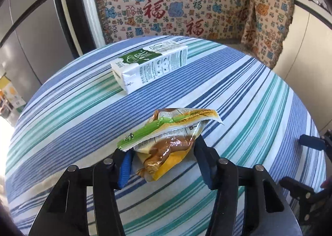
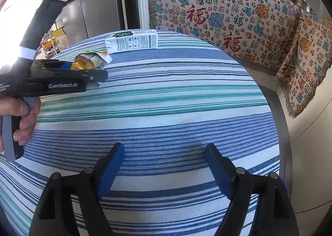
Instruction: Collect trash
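Round table (image 2: 166,99) w/ blue, teal & white striped cloth fills both my wrist views; behind it hangs a patterned throw (image 1: 186,3) printed w/ red, blue & orange characters, w/ grey cabinet doors (image 2: 93,3) off to the left.

On the far side of the table lies a white-and-green drink carton (image 1: 148,65), flat on its long side, well apart from both grippers. Nearer my left cam sits the crumpled snack wrapper (image 1: 166,142), yellow, brown & green, its torn edge flaring up & to the right.

My left gripper (image 1: 161,157) is angled down at the table w/ the wrapper between its blue pads. Both pads look to be touching the crumpled lower part, left pad (image 1: 124,170) at its left side, the other at its right; I read that as clamped on the wrapper. From the right cam the same gripper shows side-on at the left edge, a person's hand (image 2: 19,119) round its grey grip, wrapper poking out beyond the tips, just beside the cloth; can't tell if it's lifted clear.

My right gripper (image 2: 164,169) hangs over bare striped cloth, fingers (image 2: 111,169) wide apart, nothing between them, well apart from wrapper & carton.
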